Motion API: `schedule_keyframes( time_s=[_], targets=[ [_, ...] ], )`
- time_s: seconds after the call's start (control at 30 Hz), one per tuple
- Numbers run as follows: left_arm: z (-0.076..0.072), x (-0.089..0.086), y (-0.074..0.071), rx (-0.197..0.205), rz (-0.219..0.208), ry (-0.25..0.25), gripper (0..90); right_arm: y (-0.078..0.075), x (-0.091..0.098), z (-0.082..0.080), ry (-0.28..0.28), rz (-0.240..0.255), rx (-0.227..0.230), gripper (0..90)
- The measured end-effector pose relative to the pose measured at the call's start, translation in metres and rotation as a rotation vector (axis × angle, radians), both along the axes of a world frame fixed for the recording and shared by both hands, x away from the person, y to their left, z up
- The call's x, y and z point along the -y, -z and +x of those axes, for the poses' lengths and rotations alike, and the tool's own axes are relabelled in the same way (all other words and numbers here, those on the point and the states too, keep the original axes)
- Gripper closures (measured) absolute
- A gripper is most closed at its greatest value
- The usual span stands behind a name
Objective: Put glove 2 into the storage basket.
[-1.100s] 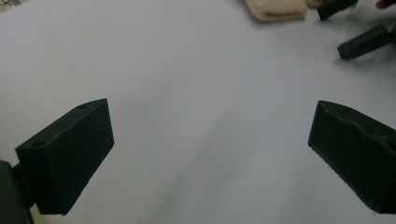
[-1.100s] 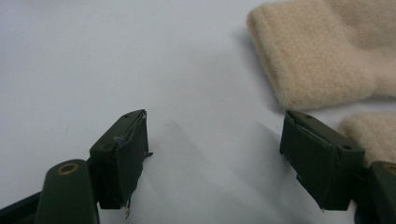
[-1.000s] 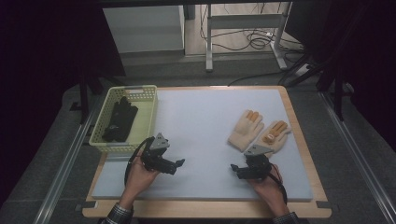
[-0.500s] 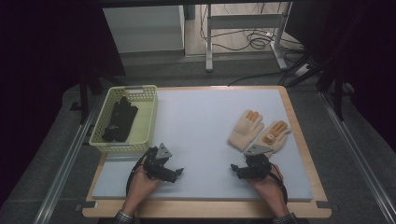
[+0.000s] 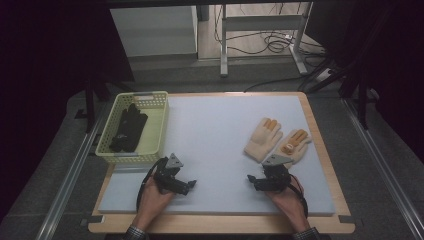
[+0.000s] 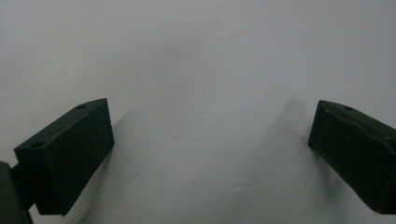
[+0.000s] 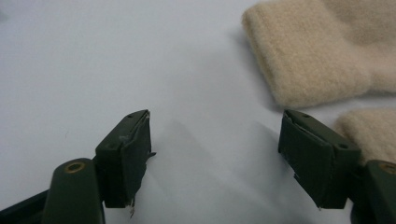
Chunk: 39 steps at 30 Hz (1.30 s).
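black pads of the right gripper (image 7: pixel 215 154) stand wide with nothing between them, having just eased in a touch. left gripper (image 6: pixel 210 154) gapes too, empty over the grey mat (image 5: pixel 215 130). beige gloves (image 5: pixel 275 140) lie just ahead, fingers pointing away up the table, not yet picked; black gloves (image 5: pixel 127 127) already sit in the basket (image 5: pixel 162 125).

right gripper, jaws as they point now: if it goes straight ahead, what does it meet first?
Probably bare mat. The right gripper stands open, nothing between the jaws. The beige glove cuff lies ahead but off to the right jaw's side; it might brush that, depth unclear.
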State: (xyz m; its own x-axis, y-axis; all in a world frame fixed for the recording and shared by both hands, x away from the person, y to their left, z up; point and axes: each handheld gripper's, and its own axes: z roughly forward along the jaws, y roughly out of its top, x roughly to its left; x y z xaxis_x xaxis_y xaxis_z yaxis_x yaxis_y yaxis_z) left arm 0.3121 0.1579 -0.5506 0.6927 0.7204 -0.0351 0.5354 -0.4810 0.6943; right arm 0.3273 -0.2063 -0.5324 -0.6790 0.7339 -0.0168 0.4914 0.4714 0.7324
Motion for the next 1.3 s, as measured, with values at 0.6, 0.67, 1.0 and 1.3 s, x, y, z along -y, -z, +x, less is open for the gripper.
schedule_keyframes(
  time_s=[0.6,0.67,1.0,1.3],
  targets=[
    [0.000,0.000,0.000,0.000,-0.001,-0.001,0.2,-0.033,0.011,0.031,0.048,0.036,0.005,29.2],
    [0.000,0.000,0.000,0.000,0.000,-0.001,0.2,-0.037,0.013,0.041,0.063,0.026,0.011,29.3],
    [0.000,0.000,0.000,0.000,-0.001,-0.001,0.3,-0.039,0.015,0.092,0.126,0.001,0.016,32.9],
    [0.000,0.000,0.000,0.001,-0.001,-0.001,0.3,-0.025,0.000,0.130,0.169,-0.051,-0.003,25.5]
  ],
)
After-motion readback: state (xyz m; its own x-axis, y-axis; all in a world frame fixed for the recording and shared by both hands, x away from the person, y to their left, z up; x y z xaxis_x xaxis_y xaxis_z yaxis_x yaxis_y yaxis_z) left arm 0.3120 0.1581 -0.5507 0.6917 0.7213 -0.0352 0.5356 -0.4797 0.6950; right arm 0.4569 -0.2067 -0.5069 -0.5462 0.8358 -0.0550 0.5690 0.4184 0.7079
